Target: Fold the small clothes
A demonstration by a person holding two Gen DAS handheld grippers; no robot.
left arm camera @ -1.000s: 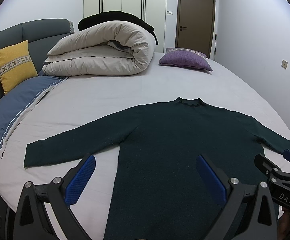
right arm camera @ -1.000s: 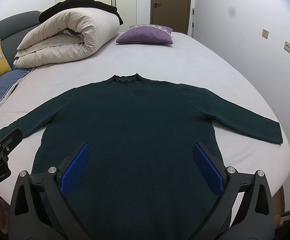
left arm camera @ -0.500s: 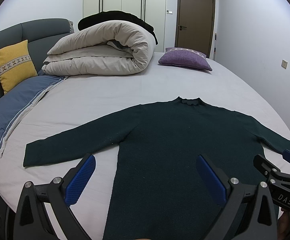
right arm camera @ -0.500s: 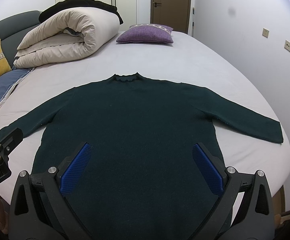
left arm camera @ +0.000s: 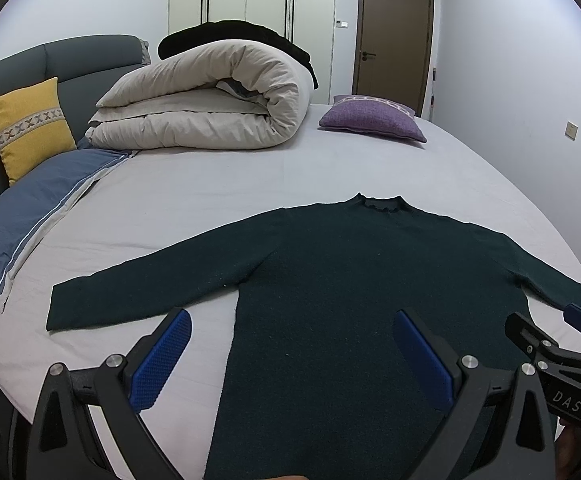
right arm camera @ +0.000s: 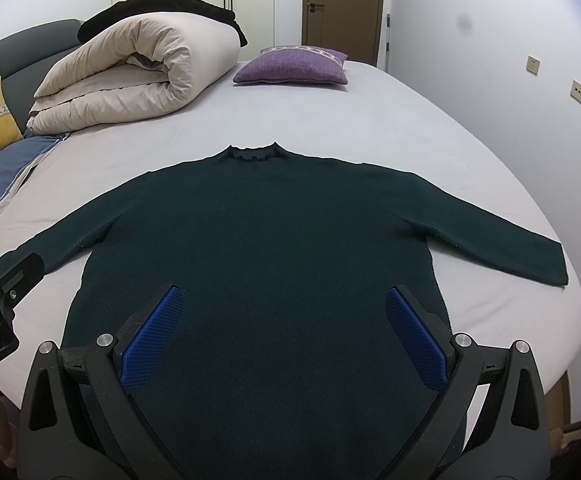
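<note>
One bed (left arm camera: pixel 250 184) fills both views, its pale sheet carrying a rolled duvet (left arm camera: pixel 206 100), a blue pillow (left arm camera: pixel 38 208), a yellow cushion (left arm camera: pixel 30 128) and a purple cushion (right arm camera: pixel 290 65) toward the far side. On the near half lies the dark green sweater (right arm camera: pixel 274 248), spread flat with its collar pointing away and both sleeves stretched out to the sides. No fold is in it yet, so the whole task looks to be ahead: sleeves in, then the body doubled over. The left hand-held gripper (left arm camera: pixel 290 352) and the right hand-held gripper (right arm camera: pixel 284 328) hover above the hem, each with its blue pads wide apart and nothing between them. Against the frames a second earlier almost nothing differs; the sweater lies the same and both grippers have barely drifted.
</note>
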